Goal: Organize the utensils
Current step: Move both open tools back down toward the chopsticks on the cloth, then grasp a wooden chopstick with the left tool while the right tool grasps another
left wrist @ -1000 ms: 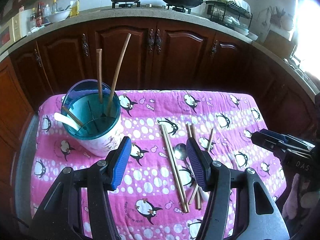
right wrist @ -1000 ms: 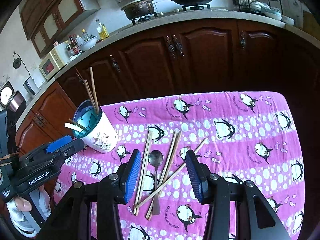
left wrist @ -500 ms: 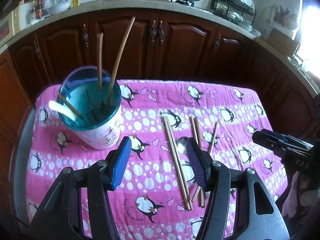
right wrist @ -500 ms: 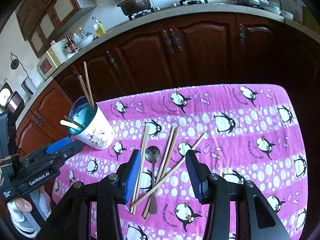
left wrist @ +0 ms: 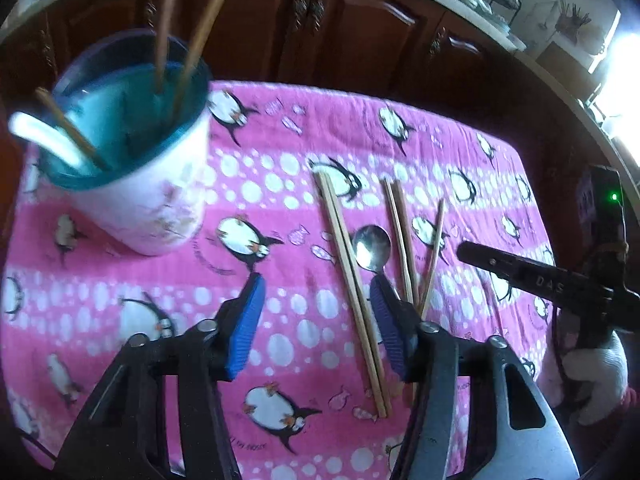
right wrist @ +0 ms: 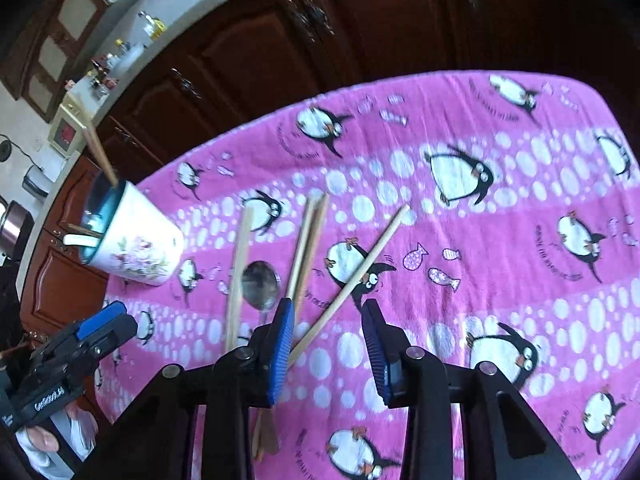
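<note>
Pink penguin-print cloth across a table, dark wooden cabinets behind. Right gripper low over the cloth, blue pads spread apart, nothing between them. Just ahead, loose chopsticks and a metal spoon flat on the cloth. Far left, white floral cup holding chopsticks and a white spoon. Left gripper at lower left.

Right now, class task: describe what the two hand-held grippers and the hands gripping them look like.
Both tools are black plastic with ribbed blue finger pads. The left hand-held gripper carries white "GenRobot.AI" lettering on its body, visible from the right wrist camera. The right hand-held gripper shows "DAS" lettering and a small green light, and the right hand wears a white glove with a reddish cuff.
</note>
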Action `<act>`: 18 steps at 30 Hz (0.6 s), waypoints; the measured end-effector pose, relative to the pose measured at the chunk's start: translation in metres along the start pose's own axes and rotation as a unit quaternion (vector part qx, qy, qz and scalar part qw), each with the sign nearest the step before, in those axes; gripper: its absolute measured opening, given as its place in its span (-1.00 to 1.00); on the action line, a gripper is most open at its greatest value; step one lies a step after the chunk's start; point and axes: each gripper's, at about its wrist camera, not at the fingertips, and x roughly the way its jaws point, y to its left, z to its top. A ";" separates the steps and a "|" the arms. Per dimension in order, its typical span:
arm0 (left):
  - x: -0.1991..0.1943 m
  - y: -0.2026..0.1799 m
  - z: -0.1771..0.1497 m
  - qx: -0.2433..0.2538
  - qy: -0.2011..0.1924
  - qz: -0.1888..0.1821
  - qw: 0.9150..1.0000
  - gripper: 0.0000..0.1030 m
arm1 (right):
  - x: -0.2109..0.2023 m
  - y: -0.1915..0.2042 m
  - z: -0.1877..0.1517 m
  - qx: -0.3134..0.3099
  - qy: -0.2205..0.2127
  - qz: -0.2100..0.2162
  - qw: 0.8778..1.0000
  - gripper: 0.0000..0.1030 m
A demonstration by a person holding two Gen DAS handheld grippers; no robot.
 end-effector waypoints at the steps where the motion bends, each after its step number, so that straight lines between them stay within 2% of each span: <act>1: 0.010 -0.002 0.000 0.005 0.010 -0.004 1.000 -0.08 | 0.004 -0.001 0.001 0.002 0.003 0.000 1.000 -0.34; 5: 0.041 -0.007 0.002 0.020 0.039 0.000 0.999 -0.30 | 0.015 -0.007 0.004 0.012 0.013 0.001 1.000 -0.34; 9: 0.065 -0.011 0.003 0.028 0.066 0.000 0.997 -0.40 | 0.020 -0.009 0.006 0.010 0.018 0.001 1.000 -0.34; 15: 0.076 -0.017 0.012 0.037 0.064 0.007 0.997 -0.40 | 0.027 -0.015 0.008 0.015 0.025 0.005 1.000 -0.34; 18: 0.079 -0.012 0.014 0.026 0.070 -0.001 0.997 -0.41 | 0.031 -0.016 0.011 0.016 0.026 0.005 1.000 -0.34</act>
